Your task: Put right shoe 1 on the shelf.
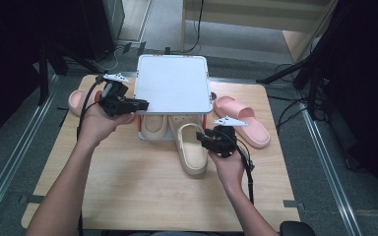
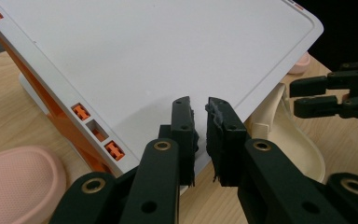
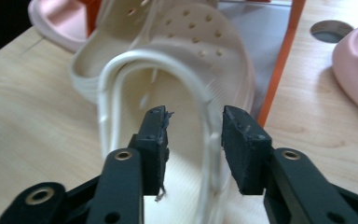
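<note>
No legible text, label, brand, number or sign on anything here.

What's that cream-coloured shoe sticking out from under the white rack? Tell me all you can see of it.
The cream clog looks like soft moulded foam, with round vent holes over the toe and a heel strap. It lies flat on the wooden table, toe tucked under the white rack, heel toward the person. The right gripper straddles its side rim, jaws apart.

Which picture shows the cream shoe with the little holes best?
The right gripper view: the cream clog is close up, its holes and heel strap clear, its side wall between the right gripper's open jaws. The high view shows it whole but small, toe under the rack. The left gripper view catches just an edge.
</note>
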`<state>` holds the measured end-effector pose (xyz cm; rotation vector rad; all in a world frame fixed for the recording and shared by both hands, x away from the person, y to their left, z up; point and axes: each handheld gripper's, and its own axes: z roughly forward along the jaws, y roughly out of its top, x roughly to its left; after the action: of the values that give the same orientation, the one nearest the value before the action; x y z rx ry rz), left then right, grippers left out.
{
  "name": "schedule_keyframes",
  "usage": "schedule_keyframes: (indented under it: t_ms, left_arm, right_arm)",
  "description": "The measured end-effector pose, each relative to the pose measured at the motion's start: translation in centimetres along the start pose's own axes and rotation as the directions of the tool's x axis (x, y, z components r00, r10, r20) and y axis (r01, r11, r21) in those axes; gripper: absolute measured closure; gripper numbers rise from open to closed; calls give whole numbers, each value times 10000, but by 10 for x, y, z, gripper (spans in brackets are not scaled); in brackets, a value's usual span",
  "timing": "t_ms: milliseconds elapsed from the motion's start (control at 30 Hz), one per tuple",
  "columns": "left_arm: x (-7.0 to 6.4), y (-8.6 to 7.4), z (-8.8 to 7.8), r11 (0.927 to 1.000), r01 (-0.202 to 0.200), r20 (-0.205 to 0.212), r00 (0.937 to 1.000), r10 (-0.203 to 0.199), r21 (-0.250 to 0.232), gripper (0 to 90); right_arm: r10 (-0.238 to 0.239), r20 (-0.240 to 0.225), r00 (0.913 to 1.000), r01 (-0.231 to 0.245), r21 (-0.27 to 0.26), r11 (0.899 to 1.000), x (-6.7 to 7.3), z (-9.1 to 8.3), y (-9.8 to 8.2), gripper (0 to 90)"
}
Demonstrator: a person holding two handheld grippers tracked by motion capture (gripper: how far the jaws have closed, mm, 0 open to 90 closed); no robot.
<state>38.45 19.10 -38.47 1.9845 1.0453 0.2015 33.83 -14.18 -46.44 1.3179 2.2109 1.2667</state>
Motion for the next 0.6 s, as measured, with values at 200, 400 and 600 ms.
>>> schedule_keyframes:
  t_ms: [200, 400, 600]
  left_arm:
    - [0, 0, 0, 10000, -35, -24, 10000, 35, -7, 809]
    - [-1, 0, 0, 10000, -44, -121, 9999, 44, 7, 813]
    - [-1, -1, 0, 9998, -204, -132, 9997, 204, 6, 833]
  right_arm:
    - [-353, -276, 9990, 356, 111, 9993, 8, -9, -18, 763]
    - [-664, -502, 9965, 666, 23, 9978, 11, -25, -36, 889]
    - [-657, -1008, 9927, 666, 51, 9978, 17, -38, -51, 900]
